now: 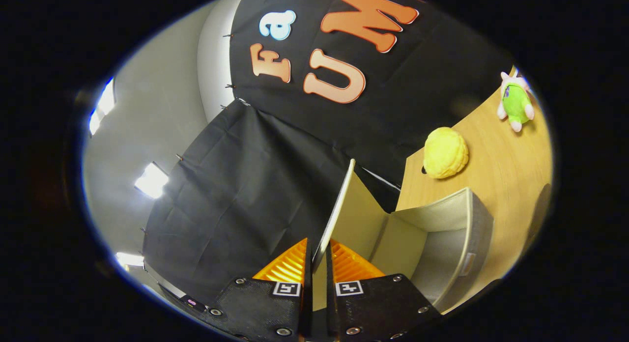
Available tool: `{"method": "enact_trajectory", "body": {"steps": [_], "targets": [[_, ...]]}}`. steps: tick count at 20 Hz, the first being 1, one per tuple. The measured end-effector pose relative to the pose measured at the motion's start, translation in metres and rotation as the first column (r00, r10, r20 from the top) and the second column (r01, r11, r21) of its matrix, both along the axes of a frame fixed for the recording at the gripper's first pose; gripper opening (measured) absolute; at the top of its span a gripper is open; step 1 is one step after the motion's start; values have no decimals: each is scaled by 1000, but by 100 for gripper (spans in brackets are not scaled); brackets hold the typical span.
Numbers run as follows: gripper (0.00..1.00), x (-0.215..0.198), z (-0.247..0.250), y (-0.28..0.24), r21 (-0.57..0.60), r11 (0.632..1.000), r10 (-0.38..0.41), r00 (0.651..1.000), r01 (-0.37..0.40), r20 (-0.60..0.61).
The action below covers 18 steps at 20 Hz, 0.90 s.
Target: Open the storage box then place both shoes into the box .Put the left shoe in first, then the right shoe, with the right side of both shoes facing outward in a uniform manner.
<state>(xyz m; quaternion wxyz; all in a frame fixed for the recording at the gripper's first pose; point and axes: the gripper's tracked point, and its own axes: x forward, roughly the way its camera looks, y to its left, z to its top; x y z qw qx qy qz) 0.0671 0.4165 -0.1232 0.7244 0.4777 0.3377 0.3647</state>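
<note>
The view is tilted hard to one side. My gripper (318, 256) has its two orange fingers (287, 266) shut on the thin edge of the storage box's lid (351, 209). The cream-coloured lid stands raised, swung away from the box (457, 234). The grey box lies on the wooden table (506, 160) just ahead of the fingers. Its inside shows pale walls and nothing in it that I can see. The shoes are out of sight.
A yellow plush toy (444, 153) lies on the table beyond the box. Farther off sits a green and white plush figure (515, 105). The booth's black cloth wall (236, 185) hangs behind the lid, with ceiling lights (151, 181) off to one side.
</note>
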Motion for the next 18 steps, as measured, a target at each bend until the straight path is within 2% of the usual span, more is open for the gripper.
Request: {"method": "enact_trajectory", "body": {"steps": [4, 9, 18], "targets": [[11, -5, 4, 54, -23, 999, 38, 999, -38, -3], [11, -2, -1, 101, -92, 996, 24, 999, -22, 24], [12, 2, -52, 170, -179, 982, 53, 998, -57, -30]]}}
